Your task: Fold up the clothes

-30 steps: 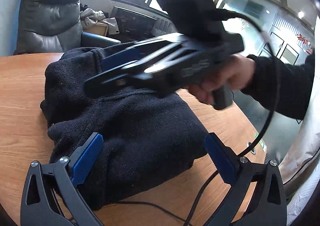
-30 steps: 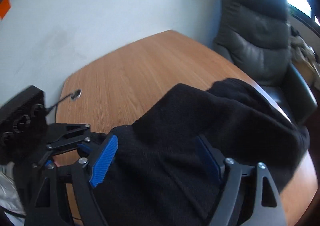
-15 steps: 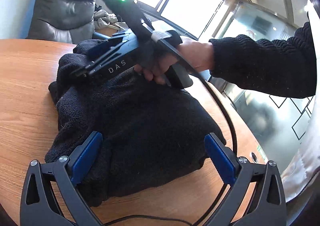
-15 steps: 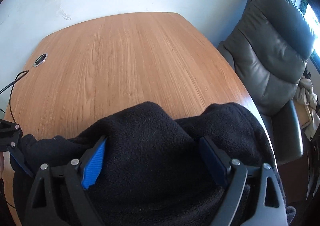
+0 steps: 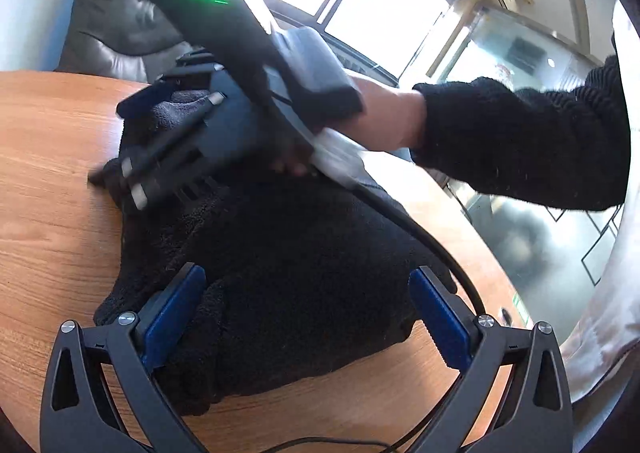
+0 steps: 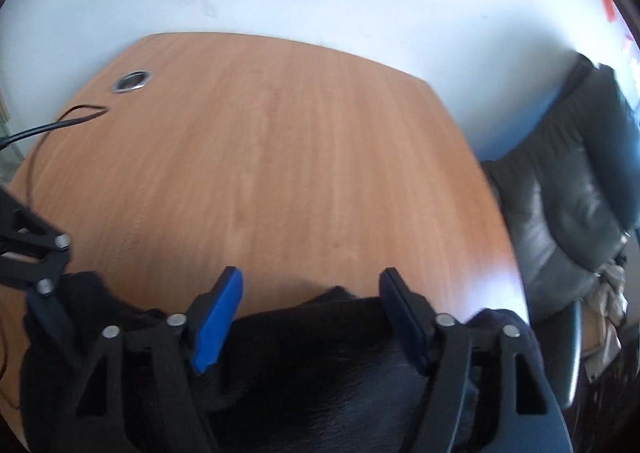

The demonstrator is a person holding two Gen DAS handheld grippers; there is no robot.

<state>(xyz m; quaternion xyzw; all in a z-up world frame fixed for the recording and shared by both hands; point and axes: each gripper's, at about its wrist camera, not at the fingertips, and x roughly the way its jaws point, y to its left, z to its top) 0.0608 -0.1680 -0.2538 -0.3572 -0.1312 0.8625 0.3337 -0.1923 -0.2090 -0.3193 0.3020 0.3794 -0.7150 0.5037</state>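
Left wrist: right tongs closing over fleece; left tongs open, straddling it.

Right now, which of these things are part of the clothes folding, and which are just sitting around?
Part of the job:
- black fleece garment, bunched on the table
- left gripper, jaws apart over its near edge
- right gripper, jaws closing over its far edge, fabric between them
- wooden table

Just lying about:
- leather armchair
- cable hole in the table
- black cable
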